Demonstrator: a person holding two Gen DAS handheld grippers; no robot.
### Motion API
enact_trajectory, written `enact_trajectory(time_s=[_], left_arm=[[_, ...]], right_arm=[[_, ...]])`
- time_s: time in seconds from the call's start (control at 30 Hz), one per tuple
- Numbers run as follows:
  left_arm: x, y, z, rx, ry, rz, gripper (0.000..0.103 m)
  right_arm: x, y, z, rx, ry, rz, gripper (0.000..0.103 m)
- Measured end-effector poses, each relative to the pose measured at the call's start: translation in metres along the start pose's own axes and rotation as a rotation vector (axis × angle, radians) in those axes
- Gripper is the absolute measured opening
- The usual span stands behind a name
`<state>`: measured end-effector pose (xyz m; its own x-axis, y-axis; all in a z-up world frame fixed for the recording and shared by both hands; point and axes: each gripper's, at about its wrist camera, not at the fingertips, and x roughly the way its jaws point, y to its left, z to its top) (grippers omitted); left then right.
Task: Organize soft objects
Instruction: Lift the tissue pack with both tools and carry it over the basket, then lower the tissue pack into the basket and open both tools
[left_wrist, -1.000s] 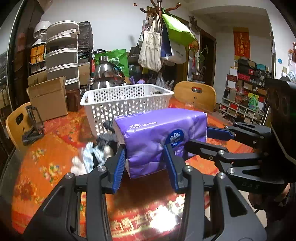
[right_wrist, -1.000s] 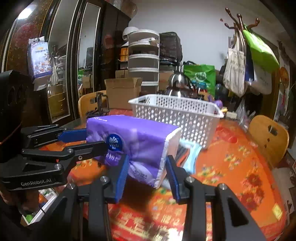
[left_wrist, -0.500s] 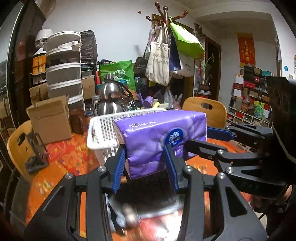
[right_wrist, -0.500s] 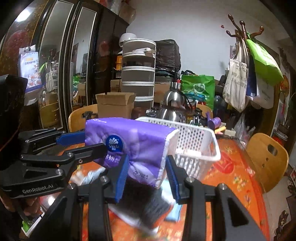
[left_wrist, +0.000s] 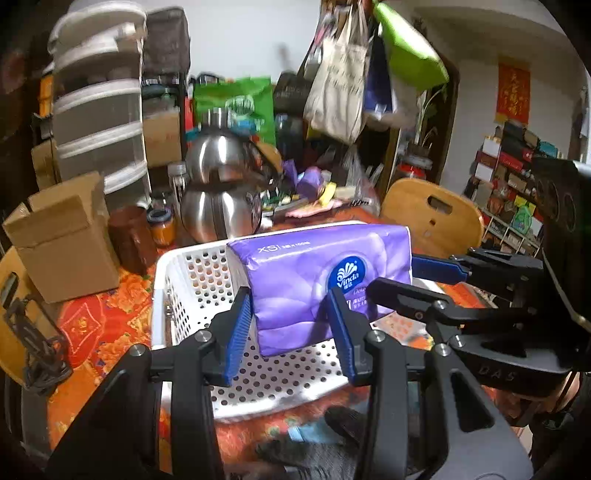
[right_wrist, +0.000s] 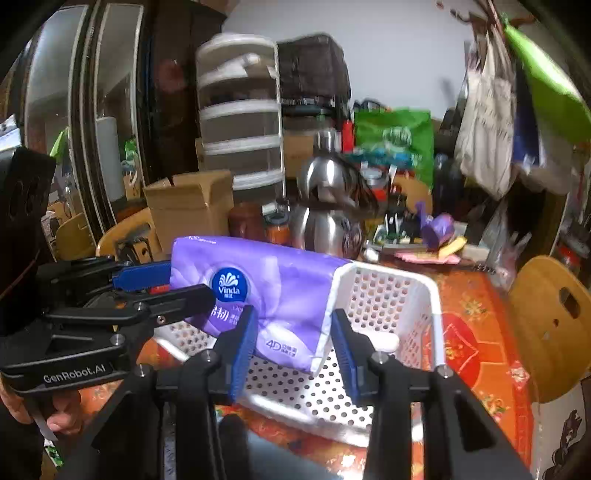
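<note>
A purple Vinda tissue pack (left_wrist: 321, 280) is held between both grippers, one at each end, above the open white perforated basket (left_wrist: 192, 269). My left gripper (left_wrist: 290, 325) is shut on the pack's left end. My right gripper (right_wrist: 293, 343) is shut on its right end; the pack (right_wrist: 273, 284) hangs over the basket (right_wrist: 391, 295). In the left wrist view the right gripper shows at the right; in the right wrist view the left gripper shows at the left. Dark and blue soft items (left_wrist: 314, 432) lie on the table in front of the basket.
The table has an orange-red patterned cloth (left_wrist: 99, 325). Behind the basket stand steel kettles (left_wrist: 221, 199), a cardboard box (left_wrist: 62, 236), a brown jar (left_wrist: 129, 236) and clutter. Wooden chairs (right_wrist: 554, 325) are at the sides. Bags hang on a coat rack.
Both grippers have lifted the tissue pack and carried it forward, from in front of the basket to above its inside. The views now look down into the basket.
</note>
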<state>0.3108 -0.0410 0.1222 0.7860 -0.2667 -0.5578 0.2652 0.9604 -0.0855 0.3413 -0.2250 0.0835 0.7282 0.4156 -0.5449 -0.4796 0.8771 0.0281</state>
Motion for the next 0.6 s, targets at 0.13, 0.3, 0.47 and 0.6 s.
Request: enact_trajectory(time_s=[0.13, 0.3, 0.47, 0.6], left_arm=[[0.043, 0.006, 0.004, -0.017, 0.073, 0.023, 0.039], [0.078, 0.021, 0.012, -0.093, 0.128, 0.014, 0.042], [0.082, 0.041, 0.003, -0.138, 0.103, 0.072, 0.088], [0.076, 0.049, -0.001, -0.148, 0.085, 0.048, 0.09]], right_arm=[[0.034, -0.016, 0.002, 0.028, 0.045, 0.017, 0.04], [0.057, -0.03, 0.007, 0.048, 0.058, 0.017, 0.04], [0.061, -0.054, 0.0, 0.105, 0.07, -0.051, 0.053], [0.055, -0.072, -0.006, 0.157, 0.053, -0.08, 0.076]])
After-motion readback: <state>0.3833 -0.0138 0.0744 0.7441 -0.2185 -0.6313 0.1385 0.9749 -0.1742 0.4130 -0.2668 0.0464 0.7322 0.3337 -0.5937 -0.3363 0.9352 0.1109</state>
